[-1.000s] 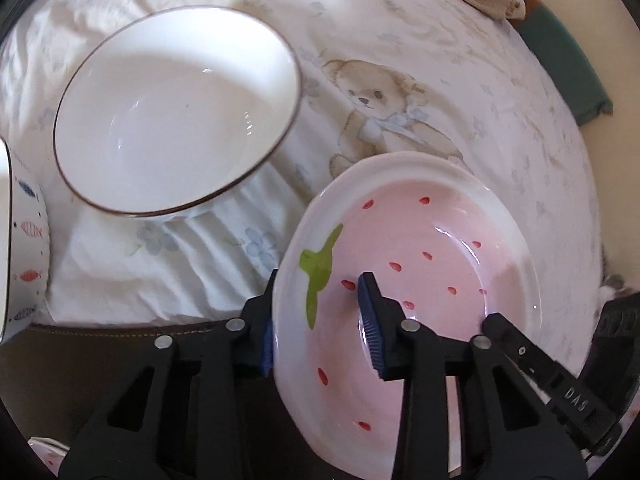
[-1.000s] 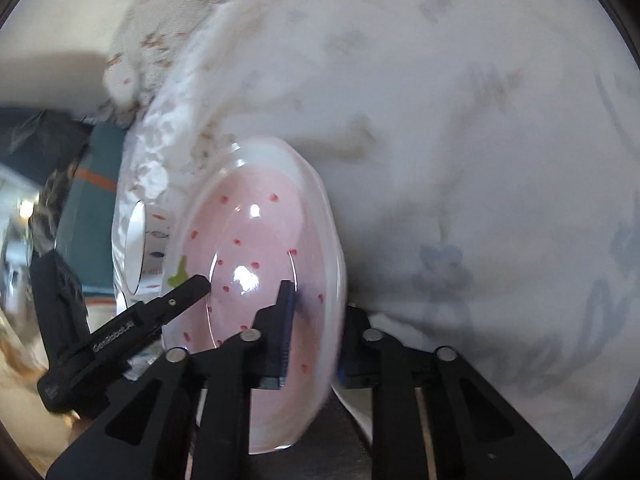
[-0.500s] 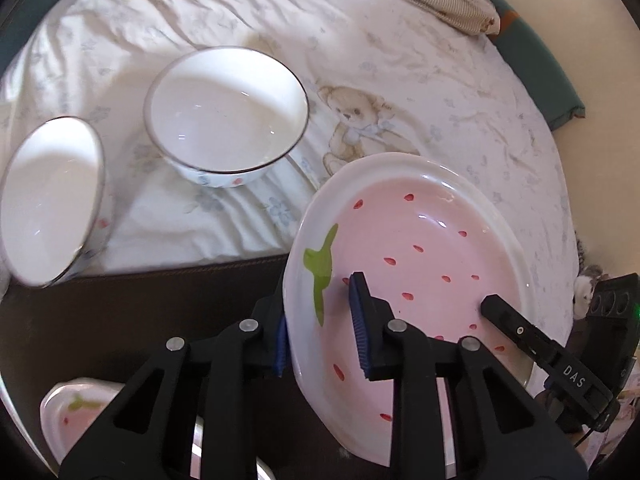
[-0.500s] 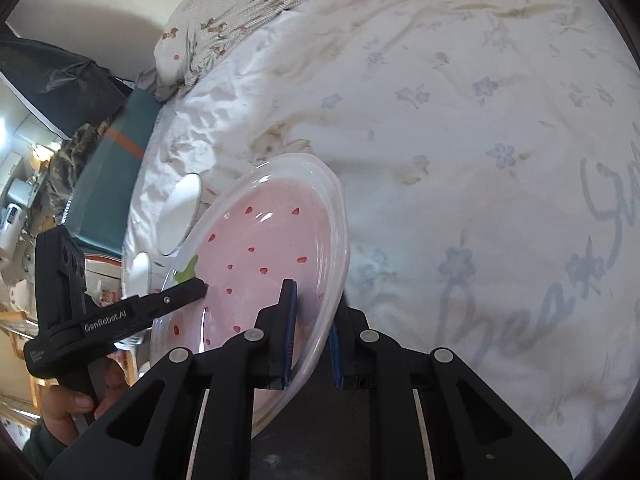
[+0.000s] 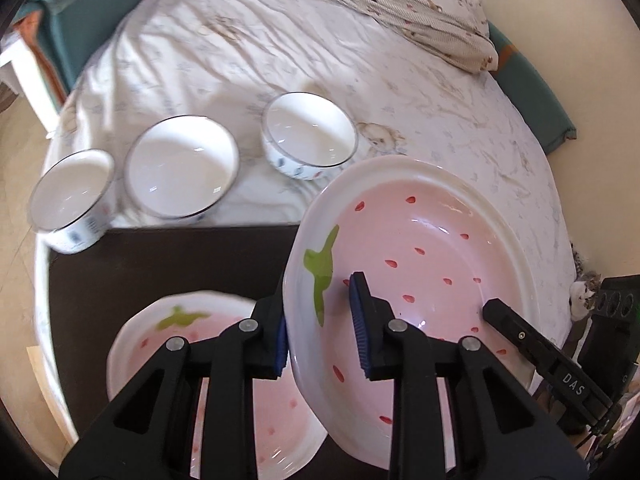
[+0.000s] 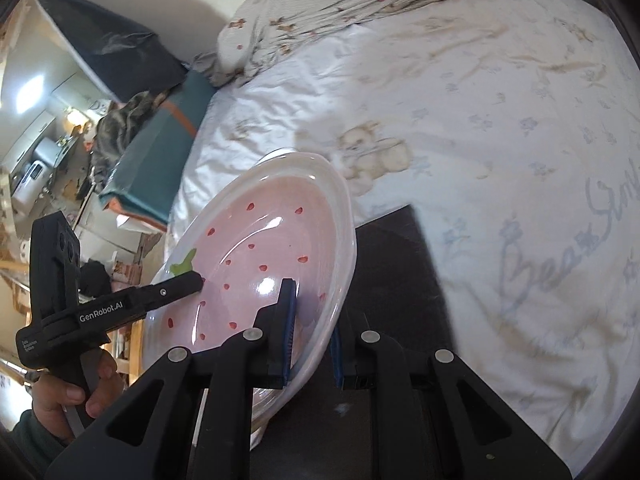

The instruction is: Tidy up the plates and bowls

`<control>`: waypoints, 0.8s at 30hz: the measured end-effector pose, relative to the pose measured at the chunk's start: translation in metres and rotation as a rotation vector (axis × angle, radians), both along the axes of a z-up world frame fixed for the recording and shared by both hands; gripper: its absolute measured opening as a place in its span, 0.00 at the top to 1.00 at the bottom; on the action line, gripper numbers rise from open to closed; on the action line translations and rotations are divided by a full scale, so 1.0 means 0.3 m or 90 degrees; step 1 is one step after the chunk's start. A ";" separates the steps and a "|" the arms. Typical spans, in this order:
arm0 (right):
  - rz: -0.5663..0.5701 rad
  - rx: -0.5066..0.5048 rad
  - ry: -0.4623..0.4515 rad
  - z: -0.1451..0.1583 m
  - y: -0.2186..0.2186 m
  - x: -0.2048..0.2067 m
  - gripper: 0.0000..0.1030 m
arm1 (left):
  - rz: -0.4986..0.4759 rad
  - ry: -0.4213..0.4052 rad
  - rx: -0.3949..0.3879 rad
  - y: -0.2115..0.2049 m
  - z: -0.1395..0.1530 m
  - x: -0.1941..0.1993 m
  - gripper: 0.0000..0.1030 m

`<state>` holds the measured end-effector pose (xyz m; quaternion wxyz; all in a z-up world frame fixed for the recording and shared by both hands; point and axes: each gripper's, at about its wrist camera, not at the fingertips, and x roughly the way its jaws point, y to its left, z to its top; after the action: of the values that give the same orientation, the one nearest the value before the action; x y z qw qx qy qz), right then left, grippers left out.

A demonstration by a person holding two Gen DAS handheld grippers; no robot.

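Up front in the left wrist view, the left gripper (image 5: 322, 326) is clamped on the rim of a pink strawberry plate (image 5: 420, 264), held above a second strawberry plate (image 5: 224, 364) on a dark board (image 5: 168, 260); three white bowls (image 5: 182, 166) sit on the bedsheet (image 5: 320, 48) behind. From the right wrist view, the right gripper (image 6: 312, 336) is clamped on the opposite rim.

Two pink strawberry plates (image 5: 432, 248) (image 5: 192, 344), three white bowls (image 5: 310, 136) (image 5: 182, 166) (image 5: 72, 196), and two grippers (image 5: 322, 330) (image 6: 312, 334).

Three bowls (image 5: 308, 136) crowd the mat's (image 5: 180, 256) far edge — bedsheet (image 5: 460, 128) beyond (right) open.
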<state>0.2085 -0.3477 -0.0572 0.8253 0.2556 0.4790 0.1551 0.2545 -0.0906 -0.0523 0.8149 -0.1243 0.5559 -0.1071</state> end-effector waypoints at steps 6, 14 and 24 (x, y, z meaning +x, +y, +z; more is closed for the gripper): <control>0.049 0.001 -0.003 0.040 0.133 -0.076 0.83 | 0.008 -0.004 0.003 0.143 0.030 -0.135 0.78; 0.118 -0.015 0.013 0.025 0.352 -0.187 0.82 | 0.045 0.013 -0.007 0.357 -0.022 -0.311 0.78; 0.156 -0.046 0.071 -0.110 0.490 -0.213 0.82 | 0.085 0.058 -0.011 0.458 -0.185 -0.351 0.78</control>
<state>0.1446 -0.2007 -0.0901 0.7808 0.1738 0.5572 0.2229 0.1491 0.0467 -0.1078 0.7930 -0.1731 0.5818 -0.0513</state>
